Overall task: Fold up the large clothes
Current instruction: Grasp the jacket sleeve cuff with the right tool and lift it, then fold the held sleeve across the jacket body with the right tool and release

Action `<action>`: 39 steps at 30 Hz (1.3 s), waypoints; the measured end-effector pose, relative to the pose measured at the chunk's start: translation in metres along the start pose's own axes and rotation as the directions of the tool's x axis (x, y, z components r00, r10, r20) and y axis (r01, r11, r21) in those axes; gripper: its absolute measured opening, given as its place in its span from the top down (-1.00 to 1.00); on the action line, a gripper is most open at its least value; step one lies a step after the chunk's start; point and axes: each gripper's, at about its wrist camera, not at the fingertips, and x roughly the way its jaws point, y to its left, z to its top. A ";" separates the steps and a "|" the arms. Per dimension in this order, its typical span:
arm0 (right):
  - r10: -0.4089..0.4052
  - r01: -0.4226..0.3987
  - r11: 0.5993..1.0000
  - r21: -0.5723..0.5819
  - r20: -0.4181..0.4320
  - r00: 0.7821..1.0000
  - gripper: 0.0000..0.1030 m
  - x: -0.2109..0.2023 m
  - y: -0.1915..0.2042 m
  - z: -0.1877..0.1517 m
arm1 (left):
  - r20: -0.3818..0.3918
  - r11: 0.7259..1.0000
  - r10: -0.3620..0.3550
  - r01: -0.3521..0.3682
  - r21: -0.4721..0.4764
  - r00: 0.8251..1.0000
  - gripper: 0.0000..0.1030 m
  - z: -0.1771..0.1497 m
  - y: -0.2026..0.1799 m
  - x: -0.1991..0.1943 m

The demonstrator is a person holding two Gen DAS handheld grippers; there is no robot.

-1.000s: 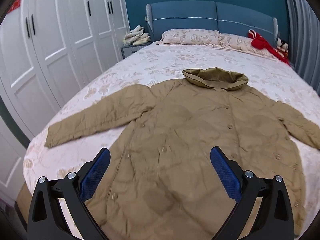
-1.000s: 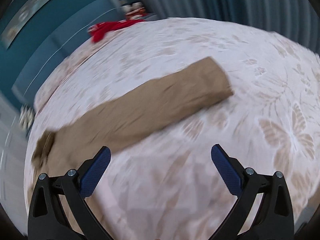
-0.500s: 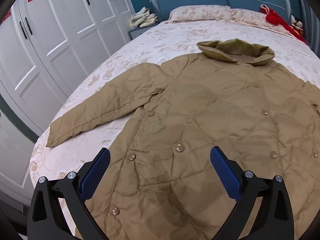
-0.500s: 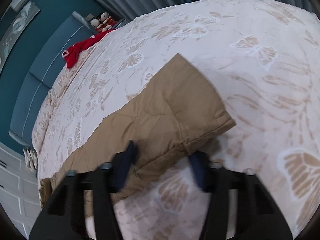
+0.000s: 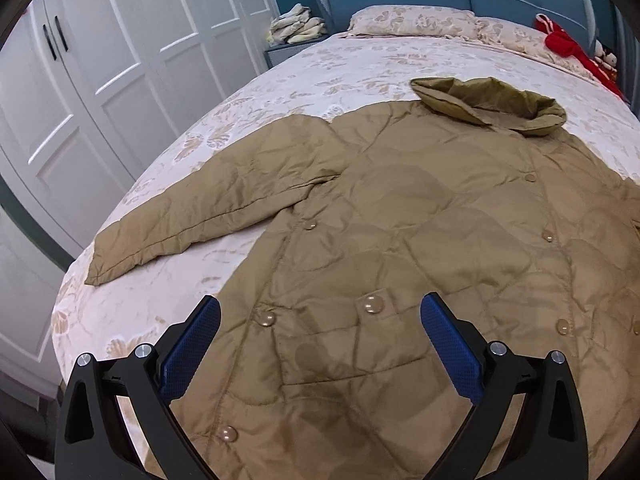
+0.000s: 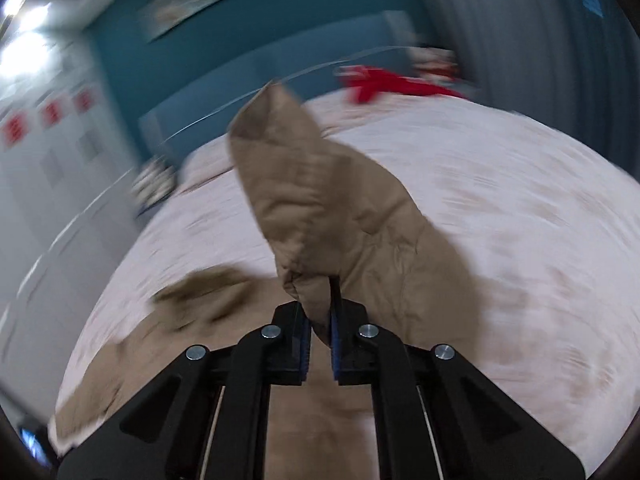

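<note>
A tan quilted coat (image 5: 400, 240) lies buttoned and face up on the bed, collar (image 5: 488, 104) toward the pillows and one sleeve (image 5: 208, 216) stretched out to the left. My left gripper (image 5: 320, 332) hovers open just above the coat's lower front, nothing between its blue pads. In the blurred right wrist view, my right gripper (image 6: 319, 316) has its jaws closing tight on the cuff end of the other sleeve (image 6: 320, 208), which is lifted off the bedspread and stands up in front of the camera.
The bed (image 5: 360, 64) has a cream butterfly-patterned cover, two pillows (image 5: 412, 22) and a blue headboard. A red garment (image 5: 568, 46) lies at the far right corner. White wardrobe doors (image 5: 120, 60) run along the left. Folded cloths sit on a nightstand (image 5: 296, 28).
My right gripper closed on the sleeve's cuff and swung it up off the bed. My left gripper moved lower and closer over the coat front, staying open.
</note>
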 end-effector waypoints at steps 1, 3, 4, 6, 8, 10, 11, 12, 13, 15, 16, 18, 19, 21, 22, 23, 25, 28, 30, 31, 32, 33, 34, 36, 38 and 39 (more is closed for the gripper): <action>0.049 -0.050 0.997 -0.055 -0.019 0.999 0.87 0.006 0.031 -0.003 | -0.002 1.000 0.006 -0.006 -0.002 1.000 -0.90 0.000 0.002 0.001; 0.115 -0.121 0.985 -0.124 -0.052 0.992 0.87 0.016 0.077 -0.013 | -0.004 1.000 0.020 -0.020 -0.008 1.000 -0.90 0.000 0.009 0.003; 0.140 -0.151 0.975 -0.164 -0.077 0.987 0.87 0.024 0.102 -0.021 | -0.006 1.000 0.024 -0.024 -0.014 1.000 -0.90 -0.001 0.013 0.004; 0.165 -0.186 0.960 -0.211 -0.117 0.979 0.87 0.039 0.136 -0.039 | -0.012 0.999 0.025 -0.025 -0.024 1.000 -0.90 -0.002 0.021 0.007; 0.201 -0.239 0.946 -0.221 -0.180 0.963 0.86 0.056 0.164 -0.059 | -0.018 0.999 0.031 -0.031 -0.034 0.999 -0.90 -0.003 0.030 0.010; 0.228 -0.290 0.929 -0.231 -0.263 0.938 0.83 0.076 0.186 -0.087 | -0.026 0.998 0.035 -0.036 -0.043 0.999 -0.90 -0.004 0.037 0.015; 0.225 -0.300 0.923 -0.242 -0.294 0.929 0.77 0.083 0.195 -0.100 | -0.029 0.998 0.039 -0.041 -0.046 0.999 -0.90 -0.004 0.040 0.017; 0.225 -0.312 0.917 -0.248 -0.323 0.919 0.60 0.089 0.201 -0.112 | -0.033 0.998 0.041 -0.043 -0.050 0.999 -0.90 -0.005 0.044 0.019; 0.232 -0.327 0.913 -0.245 -0.348 0.908 0.45 0.091 0.204 -0.122 | -0.038 0.998 0.038 -0.040 -0.056 0.999 -0.90 -0.005 0.047 0.021; 0.239 -0.335 0.914 -0.229 -0.365 0.900 0.00 0.086 0.205 -0.137 | -0.052 0.997 0.012 -0.016 -0.077 0.999 -0.90 -0.003 0.054 0.026; 0.246 -0.339 0.915 -0.219 -0.362 0.899 -0.01 0.080 0.202 -0.141 | -0.061 0.995 -0.024 0.018 -0.099 0.998 -0.90 0.000 0.058 0.028; 0.252 -0.335 0.922 -0.195 -0.353 0.901 -0.02 0.071 0.190 -0.141 | -0.072 0.985 -0.097 0.086 -0.147 0.993 -0.90 0.005 0.064 0.031; 0.250 -0.322 0.931 -0.173 -0.341 0.906 -0.02 0.063 0.181 -0.142 | -0.078 0.976 -0.143 0.128 -0.178 0.987 -0.90 0.010 0.066 0.033; 0.245 -0.291 0.950 -0.114 -0.309 0.919 -0.04 0.052 0.152 -0.141 | -0.080 0.956 -0.213 0.192 -0.220 0.974 -0.90 0.019 0.065 0.035; 0.231 -0.268 0.959 -0.090 -0.299 0.926 -0.04 0.048 0.137 -0.140 | -0.073 0.936 -0.272 0.246 -0.252 0.960 -0.90 0.029 0.062 0.037; 0.208 -0.234 0.970 -0.061 -0.284 0.936 -0.04 0.045 0.116 -0.138 | -0.073 0.921 -0.310 0.281 -0.270 0.948 -0.90 0.035 0.058 0.038; 0.166 -0.176 0.984 -0.012 -0.270 0.949 -0.04 0.046 0.086 -0.130 | -0.084 0.862 -0.429 0.380 -0.336 0.900 -0.90 0.050 0.045 0.044; 0.126 -0.102 0.989 0.105 -0.259 0.957 -0.05 0.050 0.037 -0.122 | -0.116 0.770 -0.561 0.465 -0.437 0.820 -0.90 0.066 0.023 0.059; 0.143 -0.090 0.973 0.212 -0.246 0.959 -0.07 0.055 0.007 -0.118 | -0.130 0.727 -0.609 0.485 -0.487 0.783 -0.90 0.071 0.009 0.068; 0.156 -0.088 0.958 0.273 -0.238 0.959 -0.07 0.058 -0.008 -0.116 | -0.138 0.703 -0.634 0.492 -0.513 0.761 -0.90 0.073 0.001 0.073; 0.177 -0.094 0.939 0.330 -0.233 0.956 -0.08 0.062 -0.022 -0.115 | -0.150 0.695 -0.641 0.487 -0.529 0.753 -0.90 0.074 -0.003 0.078; 0.192 -0.096 0.922 0.374 -0.228 0.955 -0.09 0.067 -0.032 -0.114 | -0.161 0.691 -0.644 0.479 -0.542 0.748 -0.89 0.075 -0.008 0.081; 0.198 -0.095 0.909 0.406 -0.221 0.955 -0.10 0.070 -0.039 -0.112 | -0.168 0.684 -0.650 0.474 -0.555 0.741 -0.84 0.075 -0.012 0.085; 0.221 -0.106 0.881 0.461 -0.202 0.954 -0.14 0.079 -0.048 -0.109 | -0.181 0.682 -0.648 0.457 -0.572 0.740 -0.61 0.076 -0.016 0.091; 0.246 -0.126 0.855 0.502 -0.180 0.952 -0.19 0.086 -0.056 -0.108 | -0.186 0.698 -0.636 0.456 -0.552 0.749 -0.14 0.078 -0.017 0.091; 0.270 -0.146 0.831 0.537 -0.161 0.949 -0.23 0.091 -0.061 -0.108 | -0.186 0.701 -0.639 0.466 -0.540 0.746 0.23 0.080 -0.018 0.093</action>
